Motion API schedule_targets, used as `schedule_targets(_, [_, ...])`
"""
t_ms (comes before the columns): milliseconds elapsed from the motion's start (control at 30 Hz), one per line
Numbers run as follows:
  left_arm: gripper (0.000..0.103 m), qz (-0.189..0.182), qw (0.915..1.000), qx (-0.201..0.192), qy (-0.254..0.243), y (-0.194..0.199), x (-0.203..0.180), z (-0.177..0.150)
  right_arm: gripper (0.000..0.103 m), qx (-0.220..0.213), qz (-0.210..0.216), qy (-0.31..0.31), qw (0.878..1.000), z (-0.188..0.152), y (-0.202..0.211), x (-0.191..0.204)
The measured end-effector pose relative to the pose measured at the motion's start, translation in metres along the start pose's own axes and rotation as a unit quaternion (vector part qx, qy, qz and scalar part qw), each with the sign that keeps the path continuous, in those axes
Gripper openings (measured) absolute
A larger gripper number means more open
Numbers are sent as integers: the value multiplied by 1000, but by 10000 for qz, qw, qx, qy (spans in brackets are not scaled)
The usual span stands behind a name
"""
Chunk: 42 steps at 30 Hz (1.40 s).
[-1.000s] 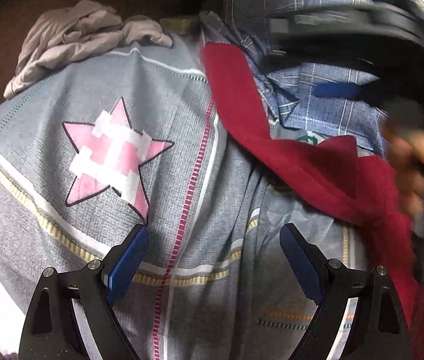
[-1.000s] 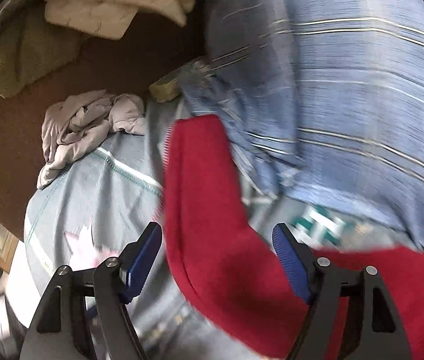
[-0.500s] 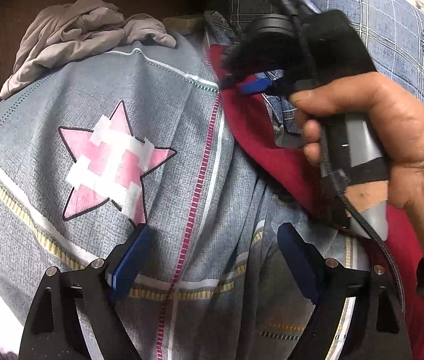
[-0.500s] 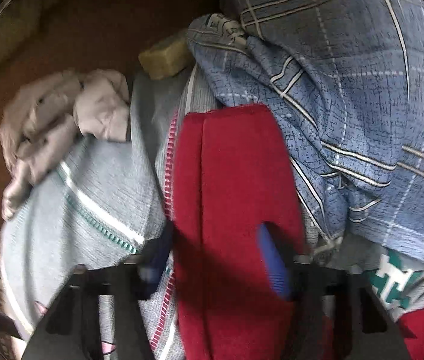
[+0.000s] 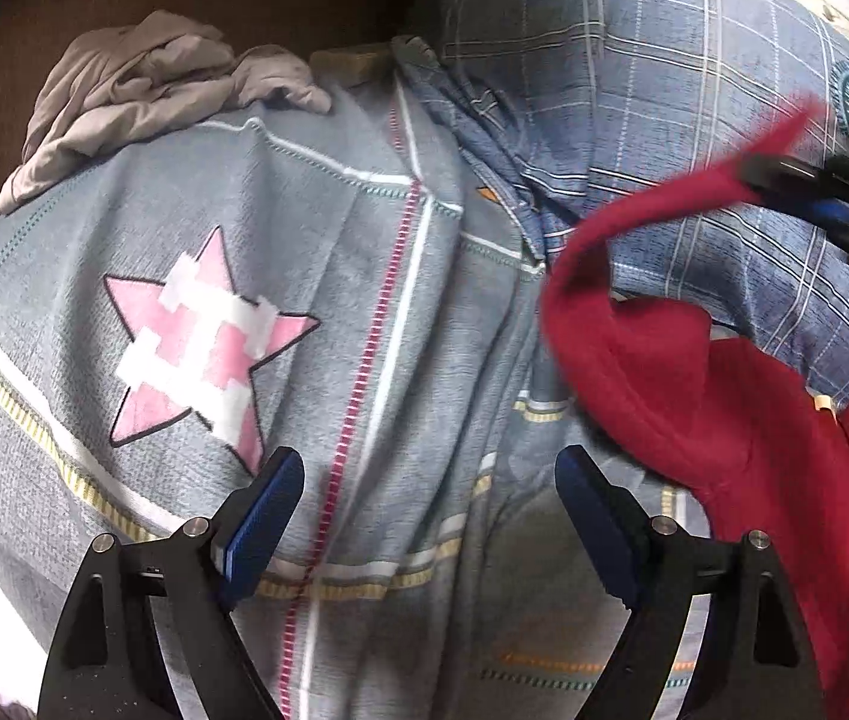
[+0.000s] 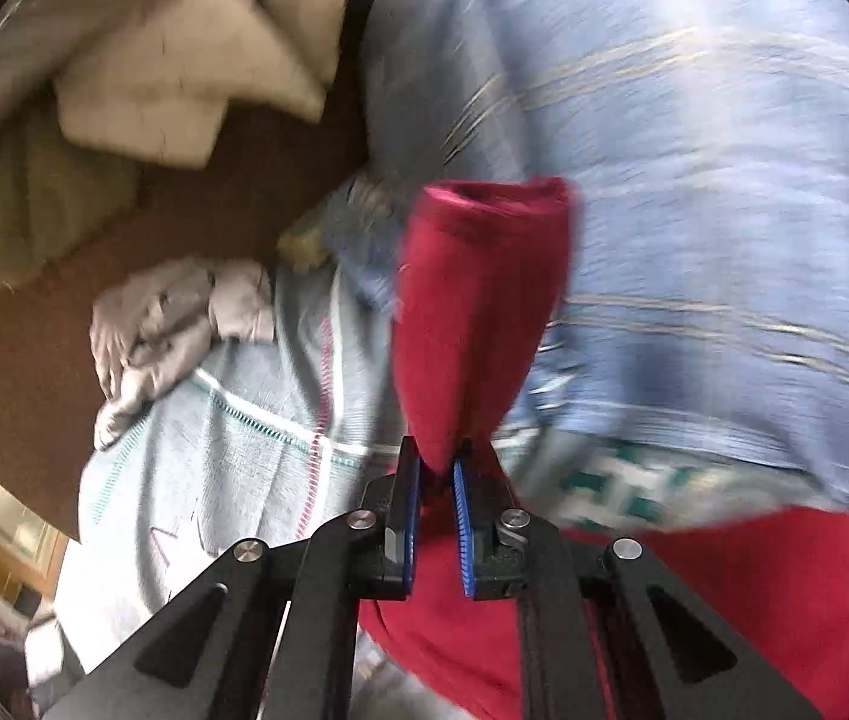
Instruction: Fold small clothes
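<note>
A red garment (image 5: 742, 420) lies on a grey striped blanket with a pink star (image 5: 202, 348). One long end of it is lifted up and to the right. My right gripper (image 6: 436, 480) is shut on that red end (image 6: 478, 312) and holds it raised; it also shows in the left wrist view (image 5: 826, 204), blurred. My left gripper (image 5: 427, 516) is open and empty, low over the blanket just left of the red garment.
A blue plaid garment (image 5: 694, 120) lies behind the red one. A crumpled grey cloth (image 5: 142, 96) sits at the blanket's far left edge on a brown surface (image 5: 16, 60). Cream cloths (image 6: 184, 78) lie further back.
My right gripper closed on the end of the red garment and lifted it up and to the right. My left gripper stayed open in about the same place.
</note>
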State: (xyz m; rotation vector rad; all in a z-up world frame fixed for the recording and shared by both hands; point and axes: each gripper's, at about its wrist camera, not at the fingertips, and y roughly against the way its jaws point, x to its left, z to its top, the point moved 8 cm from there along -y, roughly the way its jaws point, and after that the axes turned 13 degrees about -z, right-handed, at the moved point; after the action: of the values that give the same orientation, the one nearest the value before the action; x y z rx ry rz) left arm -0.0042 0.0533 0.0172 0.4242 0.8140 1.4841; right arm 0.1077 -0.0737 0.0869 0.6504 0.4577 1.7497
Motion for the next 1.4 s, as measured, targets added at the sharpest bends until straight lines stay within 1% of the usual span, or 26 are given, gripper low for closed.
schedule_targets(100, [86,-102,9999,46,-19,-1,-10,-3,9,-242,-208,-235,9992,-1,43,-37])
schedule_targets(133, [86,-109,9999,44,-51,-1,-13,-3,9,-302,-369,-304,9984,-10,60,-57])
schedule_targets(233, [86,-96,9998,40,-187,-1,-23,-3,9,-357,-949,-433,9939,-30,87,-104])
schedule_targets(267, [86,-112,9996,38,-242,0,-27,-4,9,-317,-1204,-547,9907,-42,97,-128])
schedule_targets(367, [86,-119,9990,40,-417,-1,-40,-6,9,-49,-1693,-835,9820,-70,98,-171])
schedule_targets(400, [86,-132,9989,54,-456,-1,-44,-7,9,70,-1998,-828,9763,-82,95,-186])
schedule_targets(467, [86,-181,9984,103,-524,-3,-54,-10,10,380,-2410,-782,9666,-104,86,-211])
schedule_targets(500, [86,-204,9982,128,-556,-4,-59,-11,14,483,-2470,-826,9643,-115,85,-222])
schedule_targets(533, [86,-221,9978,148,-603,-5,-63,-12,14,634,-2517,-954,9610,-127,83,-233])
schedule_targets(600, [86,-229,9970,204,-713,-8,-70,-16,17,723,-2309,-1208,9628,-142,92,-244])
schedule_targets(633, [86,-245,9964,238,-782,-10,-73,-17,20,677,-2157,-1334,9649,-146,103,-245])
schedule_targets(700, [86,-234,9953,251,-902,-11,-77,-19,50,441,-1979,-1452,9684,-151,134,-249])
schedule_targets(733, [86,-214,9951,270,-931,-12,-77,-19,59,282,-2007,-1453,9684,-150,152,-257])
schedule_targets(767, [86,-209,9949,294,-944,-13,-78,-19,77,128,-2273,-1432,9631,-150,170,-267])
schedule_targets(800, [86,-211,9949,323,-930,-15,-77,-20,81,-2,-2581,-1405,9558,-151,185,-277])
schedule_targets(833, [86,-209,9951,336,-909,-16,-77,-19,81,-94,-2834,-1392,9488,-152,199,-289])
schedule_targets(900, [86,-209,9953,345,-875,-17,-76,-19,81,-151,-3121,-1553,9371,-155,219,-317])
schedule_targets(967, [86,-194,9954,334,-872,-18,-76,-18,81,-33,-3362,-2017,9199,-165,232,-350])
schedule_targets(1000, [86,-196,9954,339,-880,-19,-76,-17,81,27,-3415,-2302,9112,-172,235,-368])
schedule_targets(1100, [86,-143,9945,378,-963,-24,-78,-20,81,87,-3417,-2933,8928,-182,229,-407])
schedule_targets(1167, [86,-88,9938,405,-1029,-26,-79,-22,81,154,-3393,-3162,8858,-188,220,-422])
schedule_targets(1233, [86,-37,9933,438,-1064,-29,-79,-24,74,240,-3420,-3400,8757,-193,209,-438])
schedule_targets(1267, [86,-26,9933,446,-1065,-30,-78,-24,44,228,-3462,-3381,8748,-192,206,-442])
schedule_targets(1300, [86,-16,9933,450,-1060,-31,-78,-24,4,253,-3582,-3223,8759,-190,204,-445])
schedule_targets(1333, [86,-1,9934,451,-1054,-32,-78,-23,6,305,-3683,-3066,8772,-187,203,-448])
schedule_targets(1400, [86,22,9934,455,-1049,-34,-77,-23,5,179,-3702,-2891,8827,-174,212,-450])
